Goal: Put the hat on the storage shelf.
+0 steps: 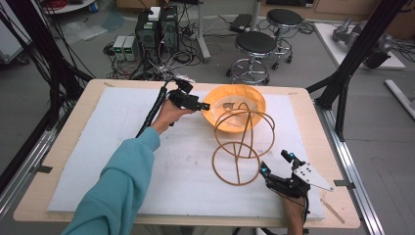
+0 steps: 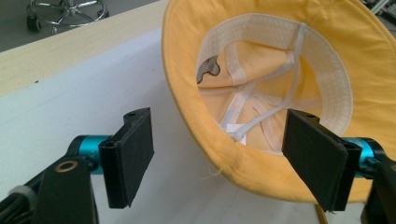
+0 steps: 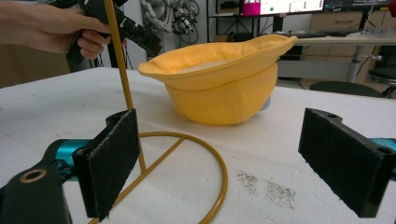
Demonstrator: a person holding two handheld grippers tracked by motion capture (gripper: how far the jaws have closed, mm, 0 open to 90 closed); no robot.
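A yellow bucket hat (image 1: 234, 110) lies upside down on the white sheet, its pale lining and straps (image 2: 261, 93) facing up. My left gripper (image 1: 203, 106) reaches to the hat's left brim. In the left gripper view its jaws (image 2: 224, 158) stand open astride the near brim, and the pads do not press on it. A gold wire hat stand (image 1: 243, 147) stands in front of the hat. My right gripper (image 1: 276, 163) rests open near the stand's base ring (image 3: 187, 140), with nothing between its pads (image 3: 112, 163). The hat (image 3: 224, 79) and the left gripper (image 3: 135, 30) show beyond it.
A white foam sheet (image 1: 122, 147) covers the wooden table (image 1: 63, 147). Black frame posts (image 1: 342, 83) rise at the right edge and cables hang at the left. Two stools (image 1: 254, 49) and computer boxes (image 1: 156, 29) stand on the floor behind the table.
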